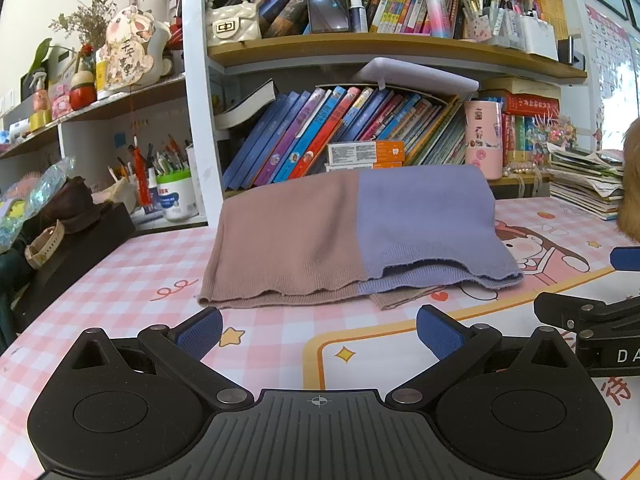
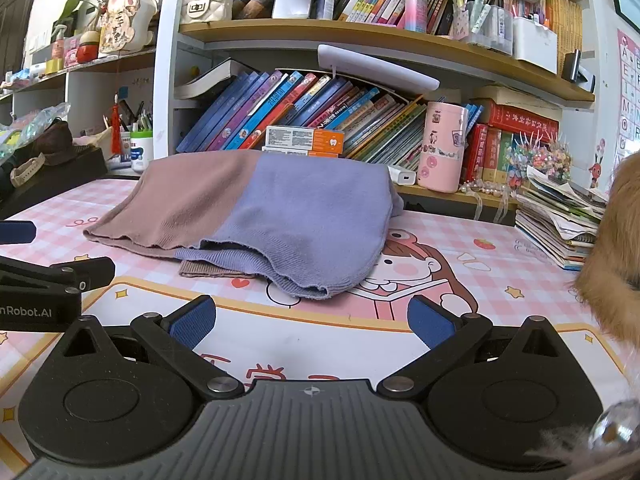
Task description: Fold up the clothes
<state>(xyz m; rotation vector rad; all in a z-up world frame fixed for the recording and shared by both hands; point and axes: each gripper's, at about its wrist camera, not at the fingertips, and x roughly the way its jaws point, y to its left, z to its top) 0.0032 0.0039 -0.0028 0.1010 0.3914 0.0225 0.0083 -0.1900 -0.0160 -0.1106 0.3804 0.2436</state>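
Both grippers hover empty near the desk's front edge, jaws apart.

The left gripper (image 1: 319, 334) and right gripper (image 2: 311, 323) sit side by side, probably lined up for the sweater's (image 1: 352, 236) near hem. The brown-and-purple sweater lies mid-desk (image 2: 500, 240), seemingly folded once already, its far edge by the bookshelf (image 2: 360, 36).

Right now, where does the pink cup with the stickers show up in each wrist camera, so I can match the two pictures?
Left wrist view: the pink cup stands right of centre, on the low shelf behind the folded sweater.
Right wrist view: the pink cup is right of centre, beyond the sweater's purple end, beside a white charger.
Shared landmark: the orange and white box against the leaning books.
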